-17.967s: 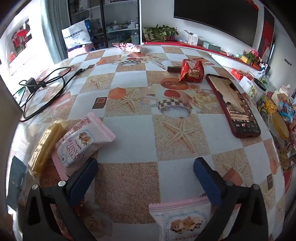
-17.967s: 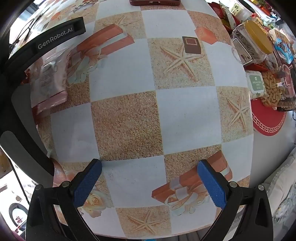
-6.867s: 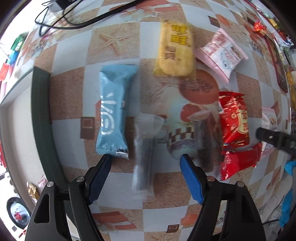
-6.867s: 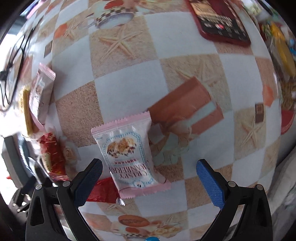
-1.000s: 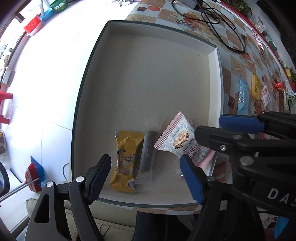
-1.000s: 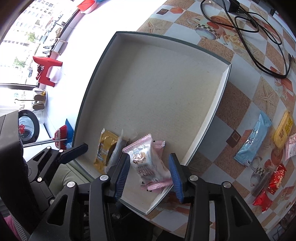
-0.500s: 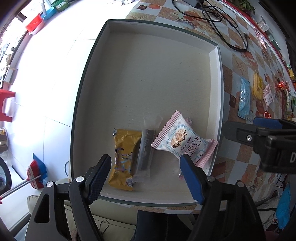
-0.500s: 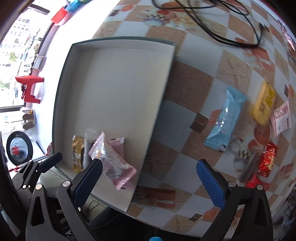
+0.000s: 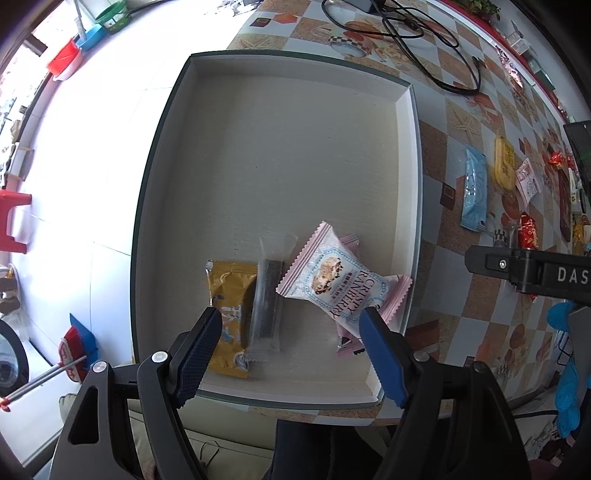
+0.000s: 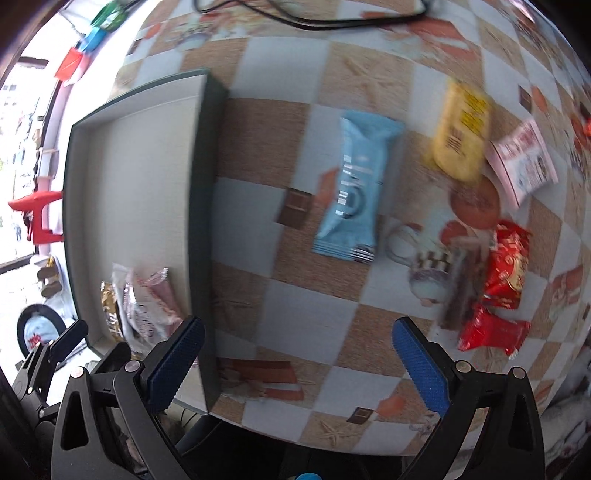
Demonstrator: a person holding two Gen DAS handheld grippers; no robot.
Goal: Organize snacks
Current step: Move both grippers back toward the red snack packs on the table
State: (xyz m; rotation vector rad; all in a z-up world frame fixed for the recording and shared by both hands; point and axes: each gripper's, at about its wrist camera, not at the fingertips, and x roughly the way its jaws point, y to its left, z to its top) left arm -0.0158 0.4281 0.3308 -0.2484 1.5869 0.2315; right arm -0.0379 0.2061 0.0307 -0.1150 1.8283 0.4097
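Observation:
A shallow grey box sits at the table's edge. In its near end lie a gold packet, a clear-wrapped dark bar and a pink-and-white cranberry packet. My left gripper is open and empty just above them. My right gripper is open and empty over the tablecloth beside the box. On the table lie a blue bar, a yellow packet, a pink packet, a dark bar and two red packets.
A black cable lies on the checkered tablecloth beyond the box. The right gripper's black body shows at the right of the left wrist view. The table edge is close below both grippers. A red stool stands on the floor.
My right gripper has let go of the pink cranberry packet in the box, opened, and swung right over the table toward the loose snacks. My left gripper has stayed open over the box.

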